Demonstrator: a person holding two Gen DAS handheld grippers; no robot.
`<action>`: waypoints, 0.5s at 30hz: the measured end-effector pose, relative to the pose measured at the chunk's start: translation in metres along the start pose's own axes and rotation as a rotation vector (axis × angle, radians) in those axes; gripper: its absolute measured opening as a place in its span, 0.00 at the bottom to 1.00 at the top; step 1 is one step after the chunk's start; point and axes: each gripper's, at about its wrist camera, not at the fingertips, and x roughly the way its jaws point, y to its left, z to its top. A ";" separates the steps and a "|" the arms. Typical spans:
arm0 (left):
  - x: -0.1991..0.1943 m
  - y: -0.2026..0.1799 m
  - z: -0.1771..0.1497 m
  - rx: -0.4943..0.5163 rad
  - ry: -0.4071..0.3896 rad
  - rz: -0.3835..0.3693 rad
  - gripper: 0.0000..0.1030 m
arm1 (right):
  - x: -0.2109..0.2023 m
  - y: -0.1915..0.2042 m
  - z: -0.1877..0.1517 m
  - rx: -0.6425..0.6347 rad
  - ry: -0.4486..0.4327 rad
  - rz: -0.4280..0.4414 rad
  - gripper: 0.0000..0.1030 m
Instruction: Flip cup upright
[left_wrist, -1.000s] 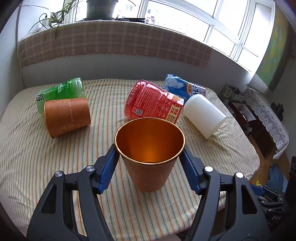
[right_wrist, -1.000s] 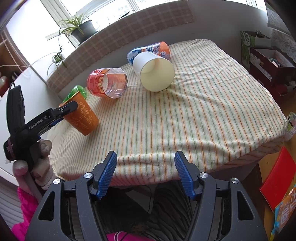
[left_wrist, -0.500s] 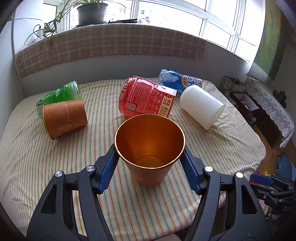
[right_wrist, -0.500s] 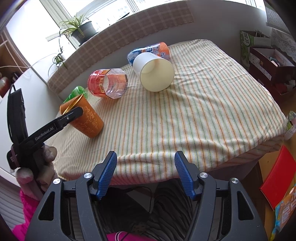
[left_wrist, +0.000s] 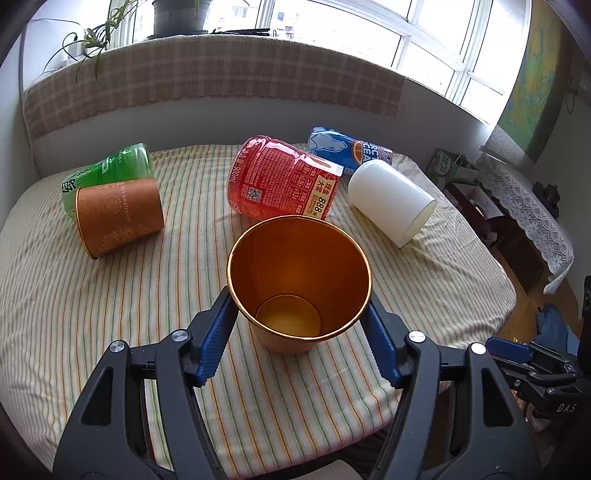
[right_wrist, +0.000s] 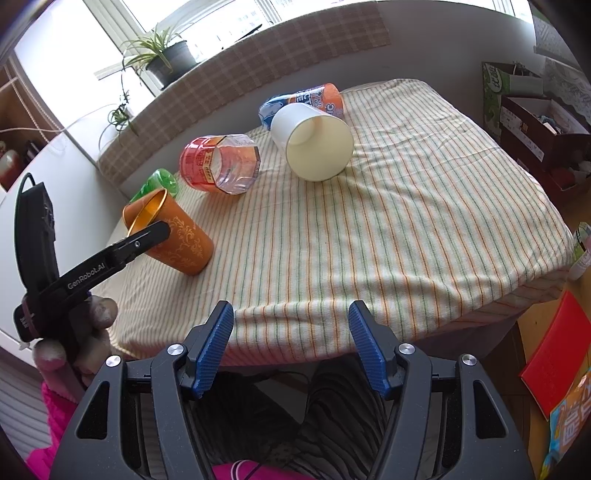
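Left tool (left_wrist: 298, 317): pinching the orange cup (left_wrist: 299, 284) at its rim, lower centre of frame, cup tilted, base on the striped desk (left_wrist: 92, 306).
Right tool (right_wrist: 291, 341): spread, holding nothing, off the near edge.
Risk: release while tilted may topple the cup toward that edge.
Room: open cloth at right.

Bright daylight from windows (left_wrist: 424, 48) at twelve o'clock, blown out to white. Soft shadows under the striped cloth (right_wrist: 406, 229) edge toward six. Sharp centre focus; strong fisheye bending and dark vignette at every rim.
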 end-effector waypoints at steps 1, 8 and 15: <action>0.000 0.001 -0.001 -0.003 0.002 -0.006 0.67 | 0.000 0.000 0.000 0.000 -0.001 0.000 0.62; -0.002 0.005 -0.005 -0.012 0.004 -0.026 0.77 | 0.000 0.004 0.000 -0.012 -0.004 0.000 0.62; -0.007 0.011 -0.014 -0.021 0.020 -0.024 0.79 | 0.001 0.011 0.001 -0.036 -0.018 -0.004 0.62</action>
